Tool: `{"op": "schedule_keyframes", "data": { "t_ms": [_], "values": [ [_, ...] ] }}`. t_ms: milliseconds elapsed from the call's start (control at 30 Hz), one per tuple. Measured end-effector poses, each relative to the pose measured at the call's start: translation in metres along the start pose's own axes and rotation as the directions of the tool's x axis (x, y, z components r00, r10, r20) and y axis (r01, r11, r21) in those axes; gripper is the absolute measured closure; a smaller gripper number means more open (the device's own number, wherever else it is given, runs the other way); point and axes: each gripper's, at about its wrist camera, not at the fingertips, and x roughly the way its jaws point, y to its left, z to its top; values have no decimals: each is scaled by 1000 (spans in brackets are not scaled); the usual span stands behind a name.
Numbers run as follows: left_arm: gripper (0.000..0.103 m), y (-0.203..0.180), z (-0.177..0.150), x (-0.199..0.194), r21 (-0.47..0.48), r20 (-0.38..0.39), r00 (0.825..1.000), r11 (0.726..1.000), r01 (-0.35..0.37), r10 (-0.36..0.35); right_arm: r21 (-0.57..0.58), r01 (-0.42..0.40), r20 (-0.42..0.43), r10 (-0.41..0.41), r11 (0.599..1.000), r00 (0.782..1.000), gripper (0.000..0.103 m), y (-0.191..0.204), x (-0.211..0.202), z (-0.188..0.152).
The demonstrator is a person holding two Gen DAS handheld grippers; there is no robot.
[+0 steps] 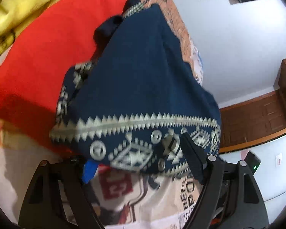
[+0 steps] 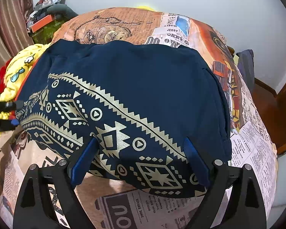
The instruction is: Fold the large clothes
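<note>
Two grippers at navy patterned garment [image 2: 135,99] lying folded on newspaper-print bedsheet [image 2: 162,211], frame centre. Right gripper [image 2: 141,164] spread wide, pads astride hem, not pinching. Left gripper [image 1: 137,164] jaws apart around hem edge, grip unclear. Red cloth [image 1: 47,47] upper left.

A newspaper-print bedsheet [image 2: 244,148] covers the bed, with a striped curtain [image 2: 7,26] beside white walls [image 1: 238,38].

A folded garment [image 2: 135,103] is laid on a printed bedsheet [image 2: 253,152]. To its left a second garment [image 1: 47,43] is partly overlapped by it, with a pile of clothes [image 2: 19,72] beyond. Both grippers are placed at its near edge, left gripper [image 1: 139,164], right gripper [image 2: 141,162].
</note>
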Motion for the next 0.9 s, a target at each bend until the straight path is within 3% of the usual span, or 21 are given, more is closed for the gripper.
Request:
{"op": "schedule_keyframes", "data": {
  "t_ms": [233, 400, 533, 633, 700, 767, 900],
  "values": [
    [31, -11, 10, -4, 34, 76, 997, 999, 28, -30, 2, 2, 6, -2, 1000, 1000, 7, -2, 2, -2],
    [31, -5, 17, 33, 43, 30, 998, 998, -55, 53, -5, 9, 7, -9, 1000, 1000, 6, -1, 3, -2],
    [33, -10, 31, 41, 27, 101, 992, 997, -73, 70, -10, 16, 4, -16, 1000, 1000, 6, 0, 3, -3],
    [47, -12, 47, 48, -6, 134, 987, 996, -85, 85, -1, 13, -11, -13, 1000, 1000, 6, 0, 2, -1],
    [77, -18, 55, 48, -4, 169, 977, 992, -130, 129, 2, 18, -19, -18, 1000, 1000, 6, 1, -1, 1],
    [89, -30, 58, 40, 24, 207, 967, 987, -159, 150, -9, 29, -18, -29, 1000, 999, 6, 4, -7, 6],
    [91, -63, 59, 4, 90, 309, 945, 987, -136, 102, -45, 44, 57, -42, 998, 998, 6, 19, -32, 22]
  ]
}}
